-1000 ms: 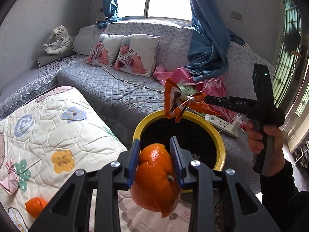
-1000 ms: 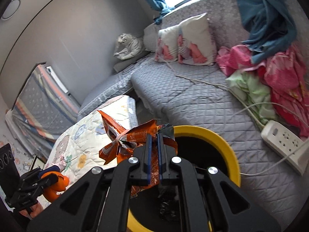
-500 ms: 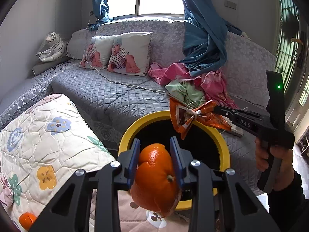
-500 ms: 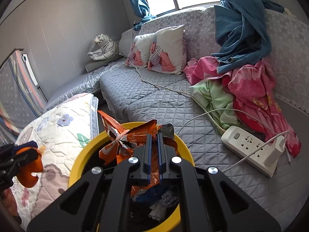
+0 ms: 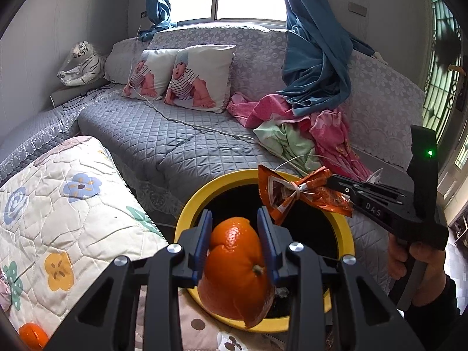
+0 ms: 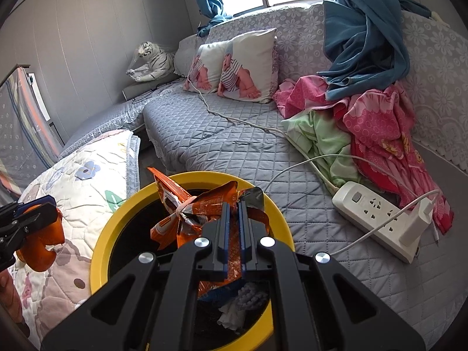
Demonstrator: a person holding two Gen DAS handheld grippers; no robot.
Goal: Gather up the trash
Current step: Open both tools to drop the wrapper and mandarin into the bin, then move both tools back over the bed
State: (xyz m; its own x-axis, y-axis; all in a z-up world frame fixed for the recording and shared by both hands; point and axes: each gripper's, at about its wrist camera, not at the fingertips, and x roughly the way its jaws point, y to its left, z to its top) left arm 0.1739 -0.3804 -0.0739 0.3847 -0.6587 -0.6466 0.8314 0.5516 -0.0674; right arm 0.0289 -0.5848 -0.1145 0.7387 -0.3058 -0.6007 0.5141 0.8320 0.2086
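Peel [image 5: 237, 272]: orange, curled, clamped in left hand-held gripper [image 5: 235, 231] | wrapper [image 6: 201, 213]: crumpled, knotted, pinched by right hand-held gripper [image 6: 232, 222]

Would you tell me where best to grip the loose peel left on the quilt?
Probably by its upper curved edge, coming from above: the loose peel sits low on the soft quilt, so a side approach would likely dig into fabric. Both grippers are occupied now.
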